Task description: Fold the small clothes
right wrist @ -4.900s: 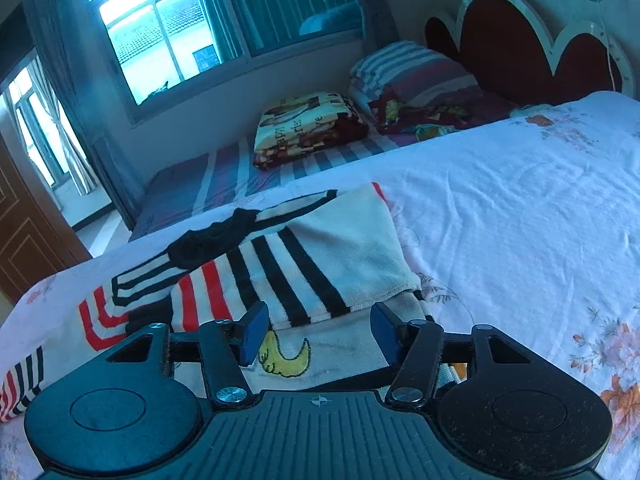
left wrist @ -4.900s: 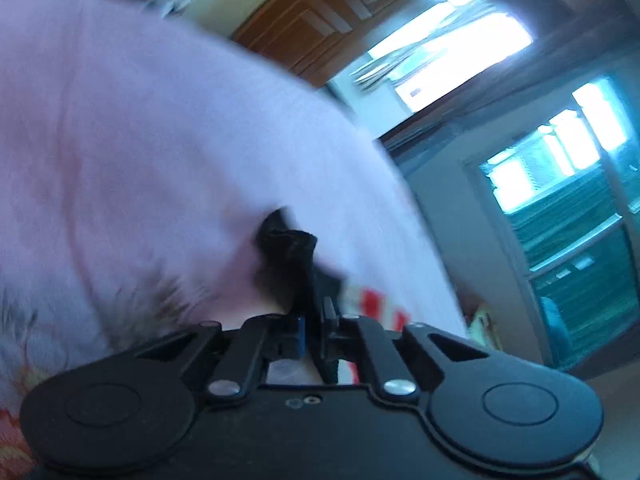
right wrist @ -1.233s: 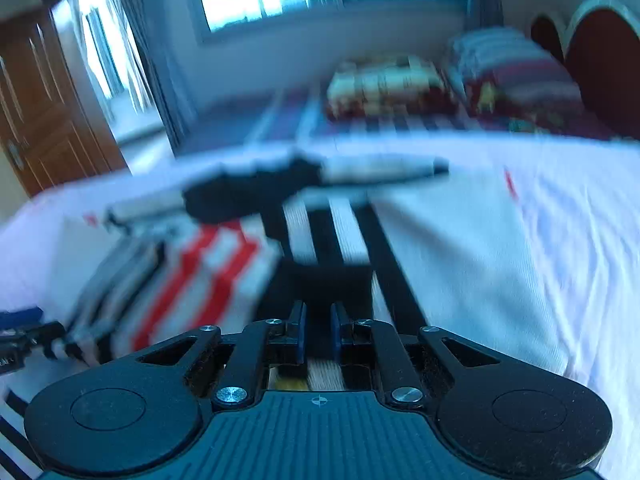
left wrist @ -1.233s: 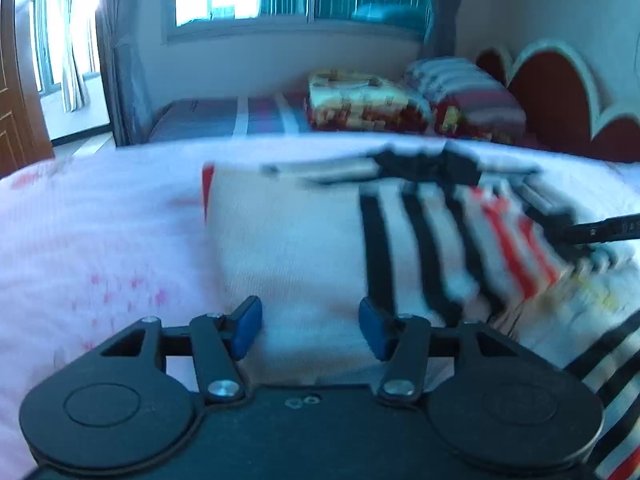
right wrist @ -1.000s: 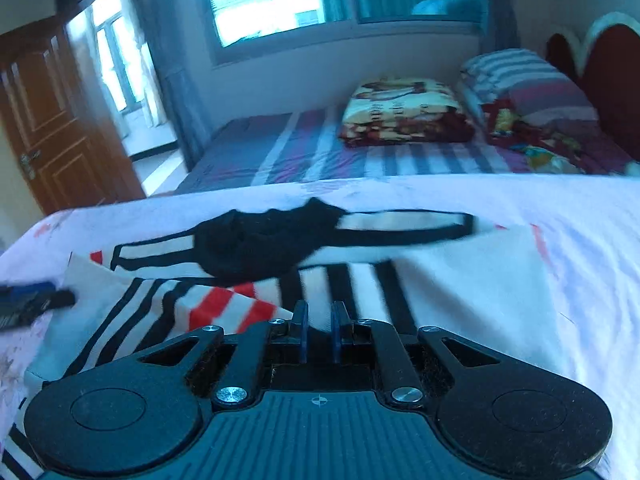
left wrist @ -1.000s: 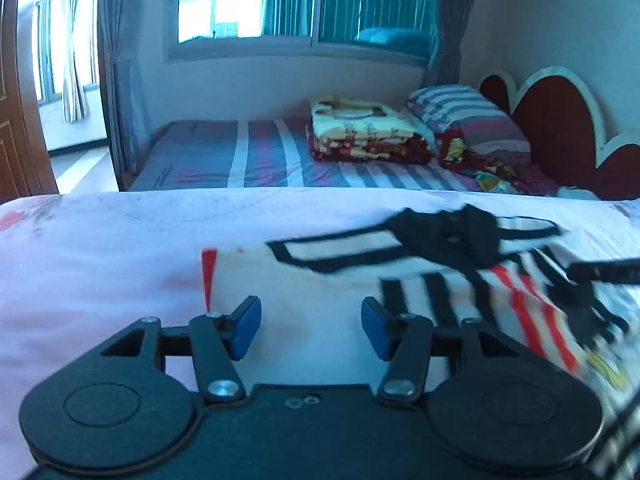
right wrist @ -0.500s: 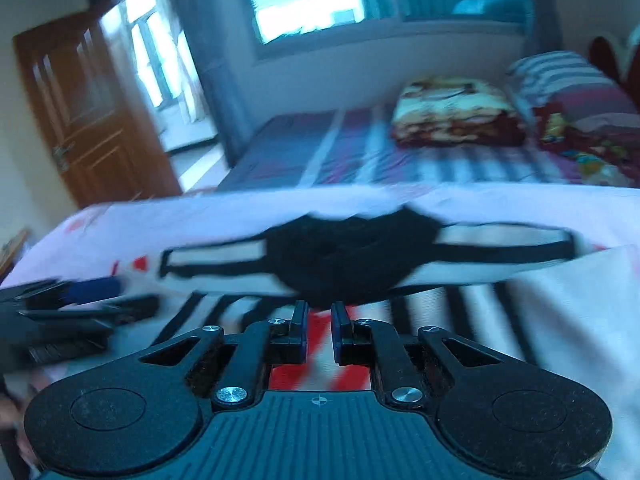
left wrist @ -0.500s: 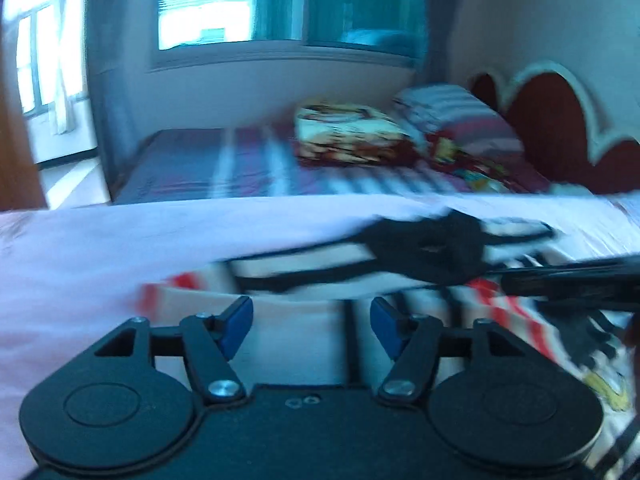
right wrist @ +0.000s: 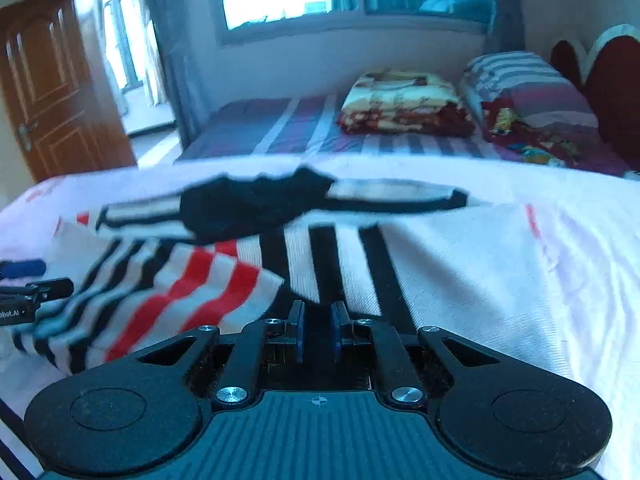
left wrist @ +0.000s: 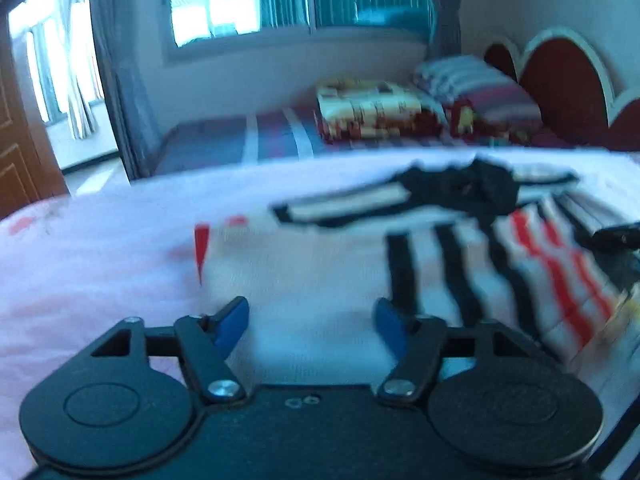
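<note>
A small white garment (left wrist: 320, 264) with black and red stripes and a black collar (left wrist: 472, 188) lies spread on the white floral bed sheet (left wrist: 100, 264). My left gripper (left wrist: 310, 312) hangs open just over the garment's plain white part, with nothing pinched. In the right wrist view the same garment (right wrist: 440, 260) has a red-striped flap (right wrist: 208, 292) folded over its black stripes. My right gripper (right wrist: 317, 320) is shut on the dark fabric at that flap's edge. Each gripper shows in the other's view: the right gripper (left wrist: 616, 236) at the right edge, the left gripper (right wrist: 24, 280) at the left.
Beyond the near bed stands a second bed with a striped sheet (right wrist: 280, 124), a folded blanket (right wrist: 400, 100) and a striped pillow (right wrist: 528, 80). A red headboard (left wrist: 560, 80) is at the right, a wooden door (right wrist: 52, 80) at the left.
The left gripper's jaws have spread a little wider and it has come down closer to the white part. The right gripper stayed shut and drew back from over the collar.
</note>
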`<control>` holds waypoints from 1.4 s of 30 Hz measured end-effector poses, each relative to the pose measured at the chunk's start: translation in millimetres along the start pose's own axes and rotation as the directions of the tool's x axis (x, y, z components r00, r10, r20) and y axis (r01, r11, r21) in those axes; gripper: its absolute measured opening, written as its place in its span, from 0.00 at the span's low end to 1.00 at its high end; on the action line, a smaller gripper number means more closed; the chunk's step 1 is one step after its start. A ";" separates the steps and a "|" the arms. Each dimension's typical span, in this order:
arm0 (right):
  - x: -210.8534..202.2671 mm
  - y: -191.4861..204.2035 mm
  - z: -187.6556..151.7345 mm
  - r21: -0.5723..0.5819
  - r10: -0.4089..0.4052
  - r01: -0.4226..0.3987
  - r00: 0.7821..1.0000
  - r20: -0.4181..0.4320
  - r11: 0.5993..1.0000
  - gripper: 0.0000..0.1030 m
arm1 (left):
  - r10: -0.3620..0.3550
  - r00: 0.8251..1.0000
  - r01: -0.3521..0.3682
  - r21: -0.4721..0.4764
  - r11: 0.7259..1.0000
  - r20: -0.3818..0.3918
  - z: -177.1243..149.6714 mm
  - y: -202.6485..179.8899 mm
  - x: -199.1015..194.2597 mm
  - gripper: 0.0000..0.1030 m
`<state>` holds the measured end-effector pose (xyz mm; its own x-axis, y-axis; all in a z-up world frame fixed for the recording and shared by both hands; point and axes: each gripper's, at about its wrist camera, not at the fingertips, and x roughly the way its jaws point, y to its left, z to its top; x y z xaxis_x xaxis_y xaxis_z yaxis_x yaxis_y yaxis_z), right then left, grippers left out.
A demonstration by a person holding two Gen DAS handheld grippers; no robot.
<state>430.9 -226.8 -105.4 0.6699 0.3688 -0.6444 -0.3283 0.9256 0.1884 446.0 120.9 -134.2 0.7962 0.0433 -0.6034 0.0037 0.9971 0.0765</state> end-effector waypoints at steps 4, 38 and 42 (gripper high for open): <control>-12.7 1.4 -12.4 0.016 0.032 -0.032 0.999 -0.012 0.999 0.11 | -0.066 0.997 0.066 0.013 0.998 0.046 3.9 -32.7 -22.4 0.72; -123.9 -42.3 -60.8 0.011 0.062 -0.062 0.997 -0.047 0.998 0.14 | 0.076 0.993 -0.075 0.014 0.997 -0.093 -48.3 -103.7 -94.4 0.73; -155.2 -37.7 -76.7 0.024 0.050 -0.049 0.998 -0.039 0.998 0.14 | 0.021 0.989 -0.027 -0.042 0.999 -0.143 -65.6 -92.8 -115.4 0.13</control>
<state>288.1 -325.5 -69.4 0.6261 0.4111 -0.6626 -0.3446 0.9081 0.2378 314.1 27.5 -123.7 0.7011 0.0724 -0.7093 -0.0428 0.9973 0.0595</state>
